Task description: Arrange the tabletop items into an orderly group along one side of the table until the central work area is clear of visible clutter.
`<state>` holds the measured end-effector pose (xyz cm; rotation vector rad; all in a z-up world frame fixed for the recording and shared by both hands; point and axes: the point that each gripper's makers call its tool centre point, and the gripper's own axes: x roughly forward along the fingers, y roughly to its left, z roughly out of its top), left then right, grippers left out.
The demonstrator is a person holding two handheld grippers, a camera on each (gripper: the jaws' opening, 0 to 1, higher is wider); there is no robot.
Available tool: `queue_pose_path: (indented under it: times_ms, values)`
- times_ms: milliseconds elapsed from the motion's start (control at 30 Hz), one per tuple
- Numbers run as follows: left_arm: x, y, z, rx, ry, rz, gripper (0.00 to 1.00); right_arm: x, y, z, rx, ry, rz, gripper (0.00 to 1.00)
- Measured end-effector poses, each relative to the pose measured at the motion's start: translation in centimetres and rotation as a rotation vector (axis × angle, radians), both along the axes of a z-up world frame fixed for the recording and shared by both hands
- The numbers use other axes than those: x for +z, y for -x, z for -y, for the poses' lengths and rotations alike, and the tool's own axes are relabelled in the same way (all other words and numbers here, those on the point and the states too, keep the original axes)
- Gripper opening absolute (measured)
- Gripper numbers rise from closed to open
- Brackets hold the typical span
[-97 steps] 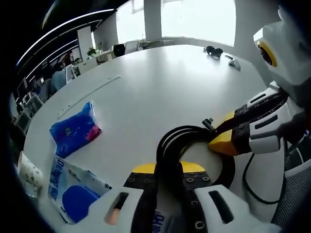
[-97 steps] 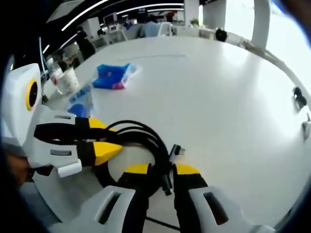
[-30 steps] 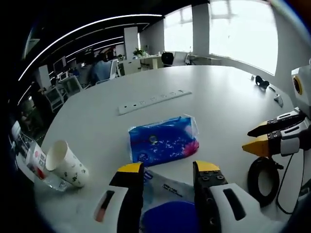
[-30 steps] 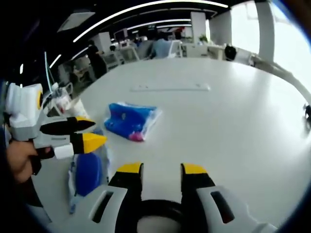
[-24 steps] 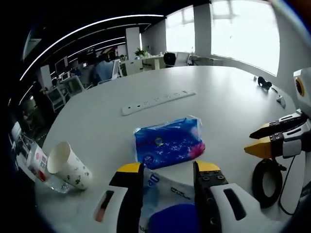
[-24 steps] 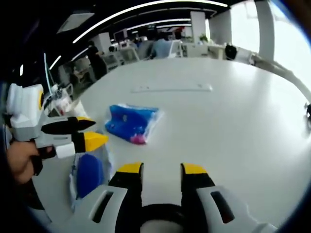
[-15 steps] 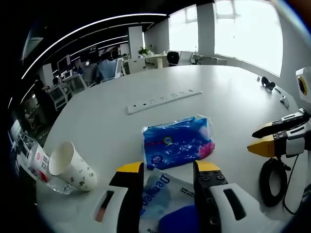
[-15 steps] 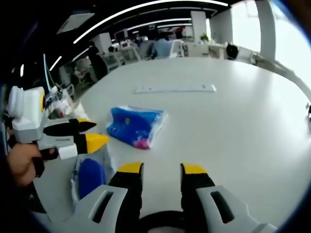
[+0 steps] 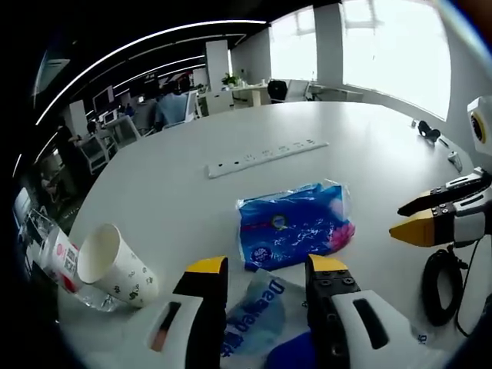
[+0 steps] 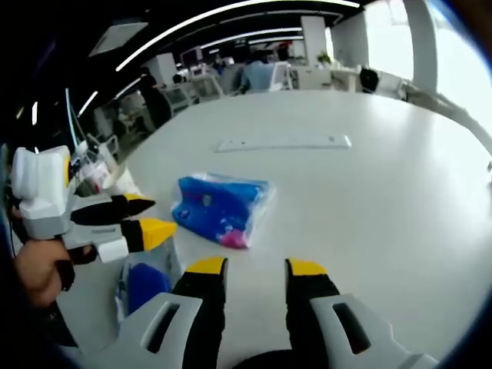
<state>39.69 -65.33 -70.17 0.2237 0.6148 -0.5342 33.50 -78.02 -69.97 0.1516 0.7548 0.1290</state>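
Both grippers' fingers are held spread, empty; blue tissue pack, paper cup and clear bag are left unsorted on the surface.

Both tongs off the coiled cable, now empty and parted.

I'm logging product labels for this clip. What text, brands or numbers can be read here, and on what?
"Deeyeo", as far as it reads: blue letters on the clear plastic pack between the left gripper's jaws.
Blue tissue pack: round logo and print, too small to read.
Paper cup: pattern, no legible words.
Bottle label: blurred.
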Motion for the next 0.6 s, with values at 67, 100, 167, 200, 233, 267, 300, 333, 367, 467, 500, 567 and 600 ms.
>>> queue_pose_path:
  times_ms: [67, 100, 167, 200, 233, 267, 300, 333, 367, 467, 500, 567, 600]
  values:
    - [-0.2, -0.3, -0.2, 0.004, -0.002, -0.001, 0.39, -0.1, -0.3, -0.1, -0.003, -0.007, -0.001, 0.26]
    - [-0.2, -0.4, -0.3, 0.008, 0.001, -0.002, 0.39, -0.1, -0.4, -0.2, 0.000, -0.005, -0.001, 0.26]
    - [-0.4, -0.7, -0.4, 0.010, -0.003, -0.005, 0.39, -0.2, -0.8, -0.3, 0.003, -0.008, -0.004, 0.26]
    - [-0.5, -0.8, -0.4, 0.012, -0.002, -0.004, 0.39, 0.0, -1.0, -0.4, 0.004, -0.009, -0.003, 0.26]
    - [-0.5, -0.9, -0.4, 0.012, -0.002, -0.004, 0.39, 0.0, -1.1, -0.5, 0.005, -0.009, 0.000, 0.26]
    - [-0.5, -1.0, -0.5, 0.013, -0.003, -0.004, 0.39, 0.1, -1.3, -0.5, 0.006, -0.010, 0.001, 0.26]
    - [-0.6, -1.2, -0.5, 0.014, -0.001, -0.003, 0.39, 0.1, -1.6, -0.6, 0.008, -0.012, 0.004, 0.26]
    - [-0.6, -1.3, -0.5, 0.014, -0.001, -0.004, 0.39, 0.1, -1.7, -0.7, 0.009, -0.011, 0.004, 0.26]
    - [-0.7, -1.5, -0.5, 0.015, -0.005, -0.007, 0.39, 0.1, -2.0, -0.7, 0.013, -0.009, 0.005, 0.26]
    - [-0.8, -1.9, -0.8, 0.029, 0.001, -0.011, 0.39, 0.0, -2.4, -0.9, 0.017, -0.010, 0.004, 0.26]
    - [-0.9, -2.0, -0.9, 0.034, 0.008, -0.012, 0.39, 0.0, -2.5, -1.0, 0.020, -0.011, 0.003, 0.26]
    - [-1.0, -2.2, -1.1, 0.040, 0.008, -0.015, 0.39, -0.1, -2.7, -1.3, 0.022, -0.013, 0.002, 0.26]
    - [-1.1, -2.4, -1.2, 0.042, 0.006, -0.016, 0.39, -0.2, -2.9, -1.4, 0.025, -0.013, 0.000, 0.26]
